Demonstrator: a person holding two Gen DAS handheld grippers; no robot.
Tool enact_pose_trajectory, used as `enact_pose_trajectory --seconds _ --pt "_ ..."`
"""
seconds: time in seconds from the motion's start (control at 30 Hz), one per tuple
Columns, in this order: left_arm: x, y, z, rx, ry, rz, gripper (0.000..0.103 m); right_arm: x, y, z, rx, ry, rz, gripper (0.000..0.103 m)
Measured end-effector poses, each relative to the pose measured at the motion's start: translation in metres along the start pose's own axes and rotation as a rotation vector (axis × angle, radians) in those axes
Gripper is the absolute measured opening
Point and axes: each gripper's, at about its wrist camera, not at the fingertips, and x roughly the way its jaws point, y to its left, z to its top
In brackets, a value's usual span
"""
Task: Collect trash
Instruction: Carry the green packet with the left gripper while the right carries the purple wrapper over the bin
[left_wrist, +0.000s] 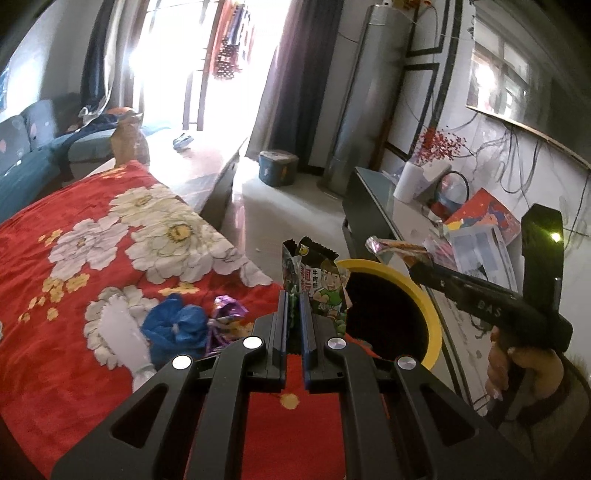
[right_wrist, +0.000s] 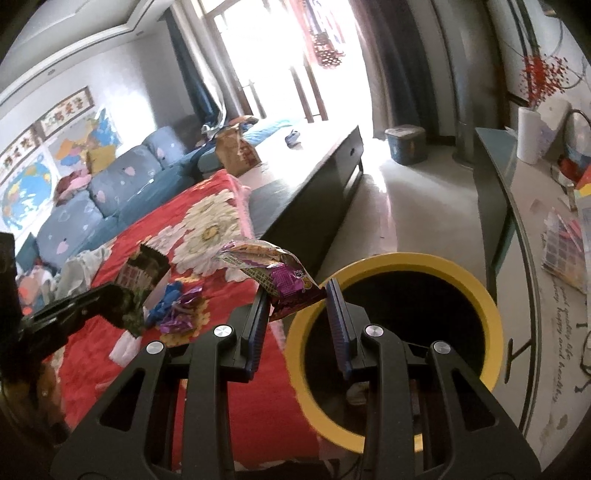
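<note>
With each gripper (left_wrist: 294, 295) (right_wrist: 297, 291) clamping a snack wrapper (left_wrist: 317, 284) (right_wrist: 284, 280), hold them squarely over the yellow-rimmed bin (right_wrist: 476, 295) before releasing.

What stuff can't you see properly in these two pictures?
- Inside of the yellow-rimmed round bin: right wrist view, too dark; gripper arms cover part.
- Lower part of the cartoon-printed snack wrapper: left wrist view, hidden between the left gripper fingers.
- Purple foil snack wrapper in the right gripper: print too blurred to read.
- Outside the bright glass door: both views, washed out by glare.
- Person's hand: left wrist view, cut off by the edge.
</note>
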Motion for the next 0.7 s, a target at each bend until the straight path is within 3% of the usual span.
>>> enact_pose_trajectory --seconds 0.7 --pt "0.039 -0.059 -0.008 0.109 0.063 -0.076 0.006 0.009 -0.064 -0.006 0.124 0.011 -0.130 0.025"
